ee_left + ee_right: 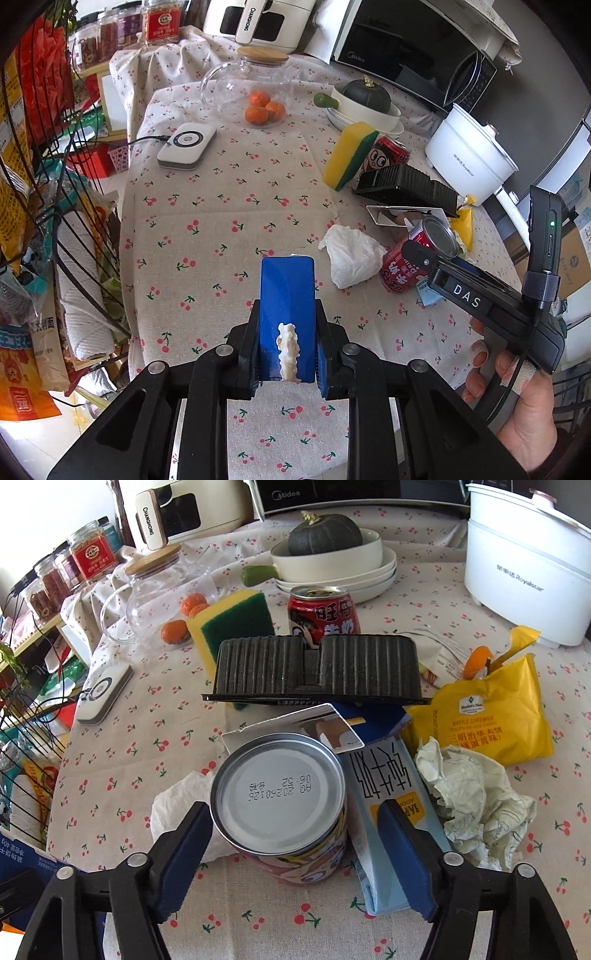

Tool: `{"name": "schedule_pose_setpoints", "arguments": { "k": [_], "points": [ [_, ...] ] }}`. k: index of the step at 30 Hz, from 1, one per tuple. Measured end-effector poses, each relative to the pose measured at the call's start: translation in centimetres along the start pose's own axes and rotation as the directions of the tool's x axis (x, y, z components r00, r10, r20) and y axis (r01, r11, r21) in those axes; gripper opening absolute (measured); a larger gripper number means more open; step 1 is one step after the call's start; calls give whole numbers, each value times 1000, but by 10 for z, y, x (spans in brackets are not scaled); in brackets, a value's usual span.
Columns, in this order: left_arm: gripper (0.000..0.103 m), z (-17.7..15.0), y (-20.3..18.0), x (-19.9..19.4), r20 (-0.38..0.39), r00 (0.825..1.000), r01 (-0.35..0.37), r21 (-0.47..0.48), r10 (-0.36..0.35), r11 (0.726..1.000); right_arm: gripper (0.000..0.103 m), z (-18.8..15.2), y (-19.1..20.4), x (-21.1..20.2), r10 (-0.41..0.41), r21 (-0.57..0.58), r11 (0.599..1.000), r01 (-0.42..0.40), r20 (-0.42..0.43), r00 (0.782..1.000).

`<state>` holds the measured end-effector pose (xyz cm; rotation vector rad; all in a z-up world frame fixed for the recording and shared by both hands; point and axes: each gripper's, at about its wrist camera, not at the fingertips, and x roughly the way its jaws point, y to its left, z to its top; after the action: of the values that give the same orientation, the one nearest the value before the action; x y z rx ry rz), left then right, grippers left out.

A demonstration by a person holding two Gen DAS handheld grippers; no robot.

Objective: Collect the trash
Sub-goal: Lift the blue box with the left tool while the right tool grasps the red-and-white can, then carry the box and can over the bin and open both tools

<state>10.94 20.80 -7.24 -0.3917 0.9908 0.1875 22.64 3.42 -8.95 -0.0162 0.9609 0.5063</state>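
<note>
My left gripper [288, 369] is shut on a blue box [287, 295] with a white smear on it, held above the tablecloth. My right gripper [291, 845] is open, its blue pads either side of a tipped red drink can [280, 797] lying with its silver bottom toward me; the can also shows in the left wrist view [417, 254]. Next to the can lie a crumpled white tissue [351, 254], a light-blue milk carton [384, 812], crumpled paper [476, 805], a yellow snack bag [487, 720] and a black plastic tray [317, 668].
An upright red can [325, 613], a yellow-green sponge [232, 624], a glass teapot with oranges [255, 88], a white device with a cable [186, 146], bowls with a squash [332, 550], a white cooker [524, 565] and a microwave [413, 51] stand around. A wire rack [55, 206] is on the left.
</note>
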Motion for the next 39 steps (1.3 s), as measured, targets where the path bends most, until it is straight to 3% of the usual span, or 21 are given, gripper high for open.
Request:
{"name": "schedule_pose_setpoints", "arguments": {
  "k": [1, 2, 14, 18, 30, 39],
  "points": [
    [24, 0, -1, 0, 1, 1000, 2, 1, -2, 1000, 58, -1, -1, 1, 7, 0, 1000, -7, -8, 1000],
    [24, 0, -2, 0, 1, 1000, 5, 2, -5, 1000, 58, -1, -1, 0, 13, 2, 1000, -13, -13, 1000],
    [24, -2, -30, -2, 6, 999, 38, 49, -39, 998, 57, -1, -15, -51, 57, 15, 998, -58, 5, 998],
    [24, -5, -46, -1, -3, 998, 58, 68, -58, 996, 57, -6, -27, -70, 38, 2, 999, -38, 7, 999],
    [24, -18, -111, 3, -26, 991, 131, 144, -129, 981, 57, -32, -103, -126, -67, 37, 997, 67, -7, 998],
    [24, -40, -180, 10, -61, 978, 207, 240, -198, 948, 57, -66, -173, -173, -131, 107, 986, 131, -4, 991]
  ]
}}
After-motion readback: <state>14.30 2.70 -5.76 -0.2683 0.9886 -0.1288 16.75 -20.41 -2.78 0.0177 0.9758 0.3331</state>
